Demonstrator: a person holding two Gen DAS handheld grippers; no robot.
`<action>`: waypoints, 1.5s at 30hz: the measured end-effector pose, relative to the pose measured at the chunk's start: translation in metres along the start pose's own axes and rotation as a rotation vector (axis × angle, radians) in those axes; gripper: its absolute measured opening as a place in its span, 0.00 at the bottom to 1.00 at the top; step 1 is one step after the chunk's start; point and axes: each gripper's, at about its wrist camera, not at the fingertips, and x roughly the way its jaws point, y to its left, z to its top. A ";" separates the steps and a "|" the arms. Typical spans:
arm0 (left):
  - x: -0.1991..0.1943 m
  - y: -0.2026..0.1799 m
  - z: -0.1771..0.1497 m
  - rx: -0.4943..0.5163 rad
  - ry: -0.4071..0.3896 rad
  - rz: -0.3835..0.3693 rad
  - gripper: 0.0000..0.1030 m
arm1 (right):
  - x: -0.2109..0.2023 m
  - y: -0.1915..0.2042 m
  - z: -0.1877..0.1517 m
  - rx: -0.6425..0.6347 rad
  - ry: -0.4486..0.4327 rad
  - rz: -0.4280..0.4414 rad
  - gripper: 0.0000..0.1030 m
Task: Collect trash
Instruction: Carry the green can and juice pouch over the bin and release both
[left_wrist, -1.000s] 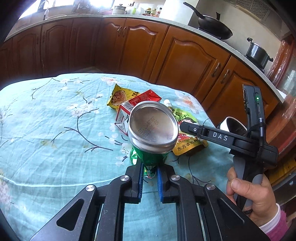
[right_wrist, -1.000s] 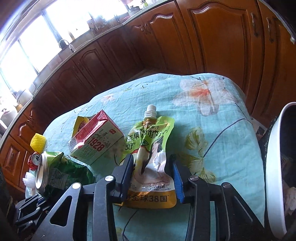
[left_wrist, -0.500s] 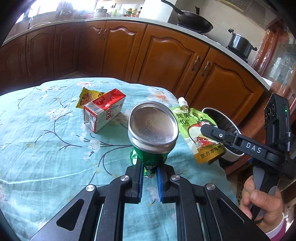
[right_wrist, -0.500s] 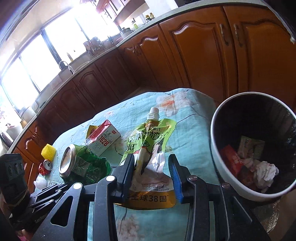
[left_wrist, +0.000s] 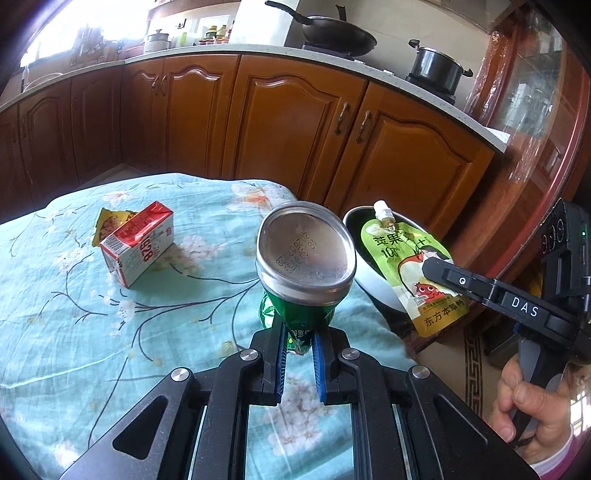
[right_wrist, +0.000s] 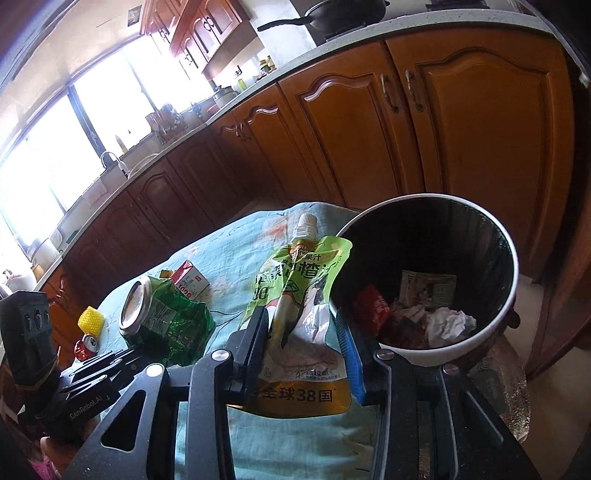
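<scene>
My left gripper (left_wrist: 298, 334) is shut on a crushed green can (left_wrist: 304, 269) and holds it above the table's right edge, its silver base facing the camera. The can also shows in the right wrist view (right_wrist: 162, 314). My right gripper (right_wrist: 304, 328) is shut on a green juice pouch (right_wrist: 299, 291) with a white cap, held in the air just left of the white trash bin (right_wrist: 511, 291). The pouch (left_wrist: 406, 258) hangs in front of the bin (left_wrist: 373, 286) in the left wrist view. The bin holds crumpled paper and wrappers.
A red and white milk carton (left_wrist: 140, 245) lies on the floral tablecloth (left_wrist: 74, 314) with a yellow snack wrapper (left_wrist: 107, 221) behind it. Wooden kitchen cabinets (left_wrist: 295, 122) stand beyond the table. A red can (right_wrist: 86, 347) and a yellow object (right_wrist: 90, 319) lie on the floor.
Both grippers have moved right, off toward the bin, each carrying its item. The pouch has risen from the table and now hangs beside the bin's rim.
</scene>
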 end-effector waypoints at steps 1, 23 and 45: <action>0.001 -0.003 0.000 0.005 0.001 -0.006 0.11 | -0.003 -0.003 0.000 0.003 -0.003 -0.005 0.38; 0.038 -0.054 0.018 0.109 0.023 -0.059 0.11 | -0.035 -0.058 0.000 0.093 -0.058 -0.065 0.38; 0.102 -0.090 0.054 0.194 0.049 -0.064 0.11 | -0.020 -0.099 0.024 0.128 -0.048 -0.128 0.38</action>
